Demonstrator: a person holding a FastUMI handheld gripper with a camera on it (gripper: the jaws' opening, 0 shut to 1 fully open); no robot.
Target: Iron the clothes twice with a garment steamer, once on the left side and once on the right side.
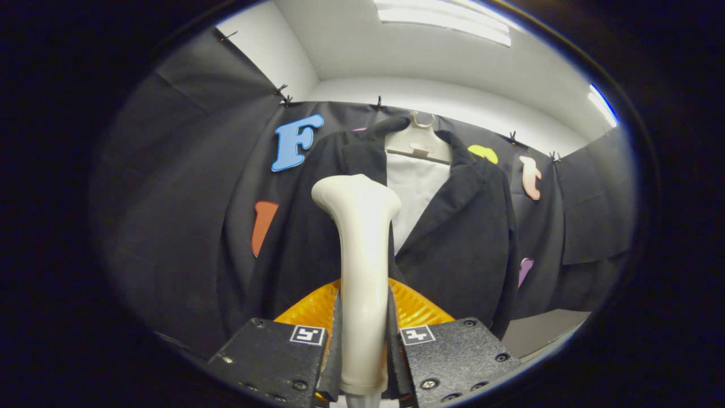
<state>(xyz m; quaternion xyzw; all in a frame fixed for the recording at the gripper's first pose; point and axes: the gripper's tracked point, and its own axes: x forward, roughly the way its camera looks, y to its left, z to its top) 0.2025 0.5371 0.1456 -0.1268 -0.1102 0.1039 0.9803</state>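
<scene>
Gripper (362,340) clenched on cream plastic steamer wand (361,249), head level with left lapel of dark hanging jacket (470,238). Completed passes: cannot tell; both sides possibly outstanding.

1. Tongs (362,340): only the front of the two fingers (272,354) is in frame, the rest is cut off. They're clamped on the steamer's handle.
2. Steamer (362,249): bottom of the cream handle is cut off; its head faces away, so the face toward the cloth is hidden.
3. Black jacket (464,238): steamer covers the middle of its front; the hem is hidden behind the fingers.
4. Hanger (418,141): arms tucked under the collar, hook top too small to tell.
</scene>
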